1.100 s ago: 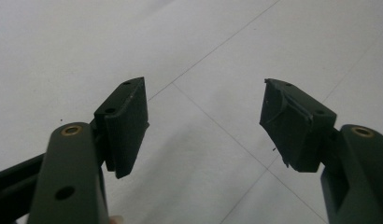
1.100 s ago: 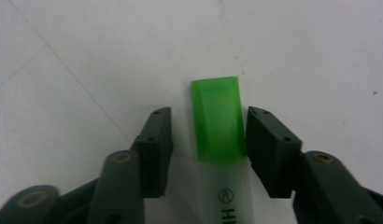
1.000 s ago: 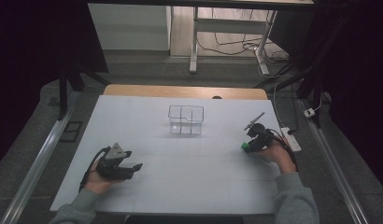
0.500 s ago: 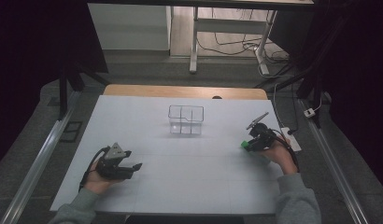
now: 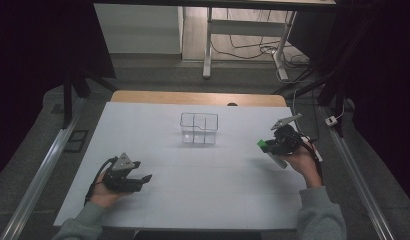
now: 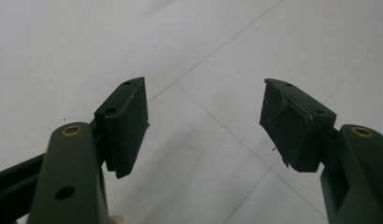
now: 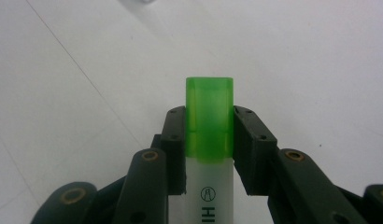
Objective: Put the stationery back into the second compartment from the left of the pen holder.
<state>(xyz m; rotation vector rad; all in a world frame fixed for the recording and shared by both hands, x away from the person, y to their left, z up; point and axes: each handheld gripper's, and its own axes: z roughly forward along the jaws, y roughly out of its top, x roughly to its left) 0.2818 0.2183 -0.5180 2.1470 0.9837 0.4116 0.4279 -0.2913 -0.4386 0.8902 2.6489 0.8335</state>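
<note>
At the near left of the white counter, the left tongs rest low with jaws spread wide and nothing between them. Toward the far middle stands a clear plastic box with inner compartments. At the right, the right tongs pinch a white highlighter with a translucent green cap, held above the counter, cap pointing toward the box. The carry looks under way; next, the highlighter likely needs lining up over a compartment before release.
</note>
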